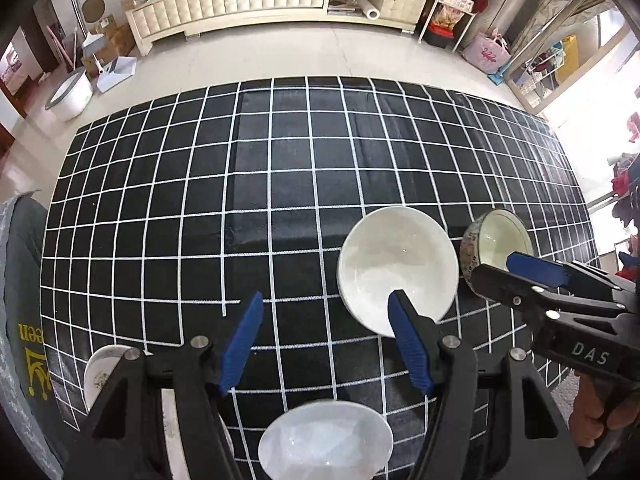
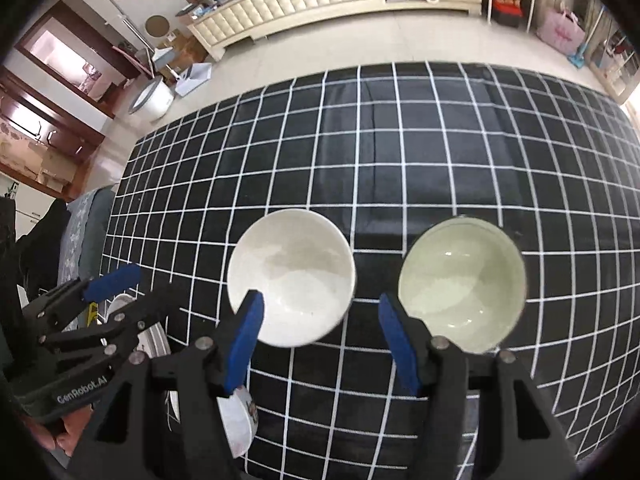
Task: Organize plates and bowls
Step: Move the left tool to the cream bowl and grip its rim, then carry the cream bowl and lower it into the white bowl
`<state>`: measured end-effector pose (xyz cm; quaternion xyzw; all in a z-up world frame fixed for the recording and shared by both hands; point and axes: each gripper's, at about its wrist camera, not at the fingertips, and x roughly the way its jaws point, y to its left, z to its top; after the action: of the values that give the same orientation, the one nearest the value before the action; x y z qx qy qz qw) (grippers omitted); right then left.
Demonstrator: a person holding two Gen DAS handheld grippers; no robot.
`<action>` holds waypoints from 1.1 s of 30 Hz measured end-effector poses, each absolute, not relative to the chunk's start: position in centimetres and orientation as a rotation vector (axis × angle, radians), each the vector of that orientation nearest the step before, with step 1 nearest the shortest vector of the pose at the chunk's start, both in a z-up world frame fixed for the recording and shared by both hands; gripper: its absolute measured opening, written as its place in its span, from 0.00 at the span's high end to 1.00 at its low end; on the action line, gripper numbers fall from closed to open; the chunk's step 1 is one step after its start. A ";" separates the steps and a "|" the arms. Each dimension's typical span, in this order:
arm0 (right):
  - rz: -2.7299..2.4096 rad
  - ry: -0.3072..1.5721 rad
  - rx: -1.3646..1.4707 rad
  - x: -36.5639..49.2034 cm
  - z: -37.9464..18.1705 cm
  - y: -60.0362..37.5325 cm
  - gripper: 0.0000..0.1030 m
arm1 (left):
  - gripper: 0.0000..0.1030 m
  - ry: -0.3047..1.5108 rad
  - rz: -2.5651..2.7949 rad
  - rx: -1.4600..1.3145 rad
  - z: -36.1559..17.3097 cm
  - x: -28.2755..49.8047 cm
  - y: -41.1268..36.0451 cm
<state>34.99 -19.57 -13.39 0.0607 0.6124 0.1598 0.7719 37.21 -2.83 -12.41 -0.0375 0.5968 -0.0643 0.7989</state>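
Observation:
A plain white bowl (image 1: 398,268) (image 2: 292,276) sits on the black grid tablecloth (image 1: 280,184) (image 2: 400,152). To its right stands a patterned bowl with a pale green inside (image 1: 496,244) (image 2: 464,284). My left gripper (image 1: 326,320) is open and empty above the cloth, left of the white bowl, its right finger over the bowl's near rim. My right gripper (image 2: 318,314) is open and empty between the two bowls. A third white bowl (image 1: 326,440) (image 2: 240,424) sits below my left gripper, with white plates (image 1: 104,372) (image 2: 154,340) at the near left.
A grey cushioned seat (image 1: 20,320) stands at the table's left edge. On the floor beyond the table are a white basin (image 1: 70,94) and a long cream cabinet (image 1: 256,0). A pink bag (image 1: 488,56) and shelves stand at the far right.

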 end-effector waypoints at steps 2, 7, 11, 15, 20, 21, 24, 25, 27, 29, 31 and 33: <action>0.339 1.336 0.131 35.4 -13.9 -19.5 0.38 | 0.39 1.286 -0.153 -0.062 -12.9 37.8 -3.1; 0.354 1.377 0.171 36.3 -15.2 -19.7 0.38 | 0.39 1.319 -0.183 -0.049 -14.4 38.8 -3.5; 0.343 1.385 0.175 37.0 -15.7 -20.0 0.38 | 0.40 1.357 -0.181 -0.078 -15.8 39.8 -3.4; 0.326 1.394 0.150 37.5 -16.4 -20.3 0.44 | 0.44 1.376 -0.175 -0.082 -17.0 40.5 -3.5; 0.336 1.418 0.154 37.8 -17.4 -20.5 0.59 | 0.63 1.406 -0.178 -0.097 -18.2 40.9 -3.5; 0.344 1.421 0.160 37.7 -17.6 -20.6 0.63 | 0.68 1.413 -0.180 -0.100 -18.5 40.8 -3.5; 0.355 1.437 0.173 37.7 -18.2 -20.6 0.68 | 0.73 1.429 -0.187 -0.112 -18.9 40.8 -3.4; 0.351 1.442 0.169 37.8 -18.4 -20.5 0.69 | 0.74 1.432 -0.191 -0.112 -19.2 40.8 -3.4; 0.341 1.448 0.155 37.6 -18.8 -20.6 0.73 | 0.78 1.442 -0.198 -0.103 -19.7 40.7 -3.5; 0.339 1.453 0.158 37.4 -19.2 -20.8 0.80 | 0.83 1.451 -0.209 -0.095 -20.1 40.5 -3.7; 0.326 1.446 0.145 37.3 -19.3 -21.0 0.86 | 0.85 1.451 -0.220 -0.098 -20.2 40.3 -3.8; 0.323 1.434 0.142 37.1 -19.3 -21.2 0.89 | 0.89 1.453 -0.226 -0.112 -20.3 40.1 -3.7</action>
<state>37.11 -21.25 -19.26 0.0646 0.6534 0.1473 0.7397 40.12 -3.71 -20.35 -0.0510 0.6624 -0.1032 0.7402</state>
